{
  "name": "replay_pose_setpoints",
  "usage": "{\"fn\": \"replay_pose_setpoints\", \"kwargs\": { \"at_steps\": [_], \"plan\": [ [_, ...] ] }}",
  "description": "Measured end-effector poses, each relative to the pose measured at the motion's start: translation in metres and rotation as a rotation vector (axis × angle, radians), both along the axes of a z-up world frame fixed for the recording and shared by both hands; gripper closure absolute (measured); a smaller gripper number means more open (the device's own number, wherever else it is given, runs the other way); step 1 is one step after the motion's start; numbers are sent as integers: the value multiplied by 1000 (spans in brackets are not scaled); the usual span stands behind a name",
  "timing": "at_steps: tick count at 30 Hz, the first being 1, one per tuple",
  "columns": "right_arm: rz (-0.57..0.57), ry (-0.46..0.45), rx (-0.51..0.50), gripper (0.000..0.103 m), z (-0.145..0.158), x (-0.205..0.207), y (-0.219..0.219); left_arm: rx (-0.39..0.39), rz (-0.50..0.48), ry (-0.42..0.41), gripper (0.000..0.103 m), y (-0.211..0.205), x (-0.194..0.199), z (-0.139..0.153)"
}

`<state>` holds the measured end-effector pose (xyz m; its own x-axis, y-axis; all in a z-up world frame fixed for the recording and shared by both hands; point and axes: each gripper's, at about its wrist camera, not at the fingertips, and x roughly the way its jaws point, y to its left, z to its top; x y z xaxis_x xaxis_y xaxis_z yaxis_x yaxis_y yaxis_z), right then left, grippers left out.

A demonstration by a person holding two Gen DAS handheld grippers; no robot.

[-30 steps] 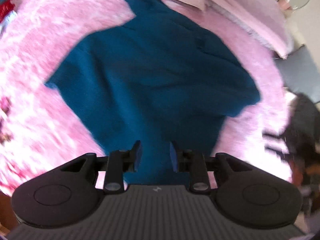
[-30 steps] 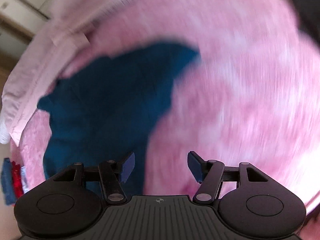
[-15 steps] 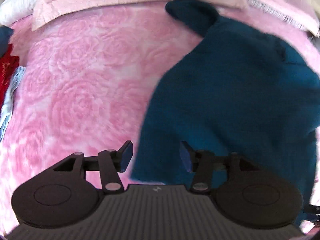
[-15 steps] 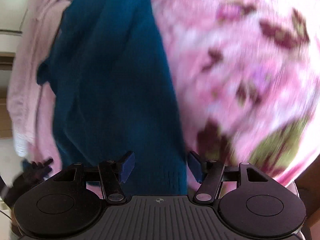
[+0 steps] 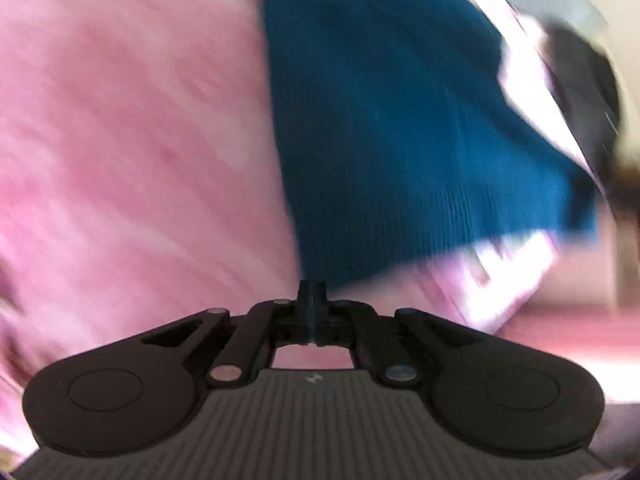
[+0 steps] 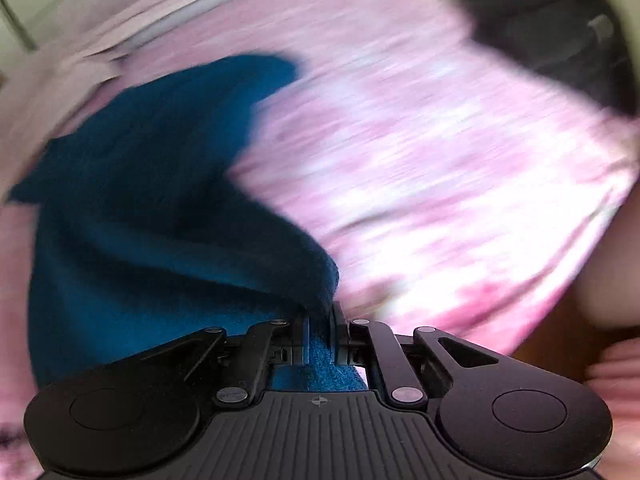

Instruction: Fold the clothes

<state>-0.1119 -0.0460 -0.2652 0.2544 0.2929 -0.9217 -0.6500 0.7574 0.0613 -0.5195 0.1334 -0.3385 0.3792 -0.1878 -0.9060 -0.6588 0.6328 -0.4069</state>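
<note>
We hold the teal sweater (image 6: pixel 140 208) on the bed (image 5: pixel 120 140): both jaws pinching hem corners; no fold made yet.

bare pink bedspread (image 5: pixel 132 140) fills the left of the left wrist view and the right of the right wrist view (image 6: pixel 440 152); a dark object (image 6: pixel 540 20) blocks the upper right there.
</note>
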Motion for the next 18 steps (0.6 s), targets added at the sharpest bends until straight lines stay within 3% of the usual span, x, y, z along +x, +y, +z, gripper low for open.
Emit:
{"fn": "replay_pose_setpoints", "kwargs": {
  "at_steps": [2,4,5,6,8,10,14,18],
  "plan": [
    [-9,-38,-86,96,-3,22,-7,8,-80,17,103,-33,11,-7],
    [15,63,-121,90,-17,40,-10,44,-67,34,103,-41,17,-10],
    [31,90,-148,66,-24,44,-7,50,-5,26,102,-30,17,-9],
    [45,62,-153,46,-25,48,-6,56,57,18,99,-20,16,-8],
    [72,7,-163,44,-28,56,-5,97,191,11,87,8,15,-1],
    [18,31,-81,44,-31,74,5,167,303,18,75,40,18,8],
    [-69,150,64,44,-35,130,32,315,453,46,64,106,44,26],
    [-35,119,67,44,-30,181,57,434,527,24,59,169,81,35]
  ]
}}
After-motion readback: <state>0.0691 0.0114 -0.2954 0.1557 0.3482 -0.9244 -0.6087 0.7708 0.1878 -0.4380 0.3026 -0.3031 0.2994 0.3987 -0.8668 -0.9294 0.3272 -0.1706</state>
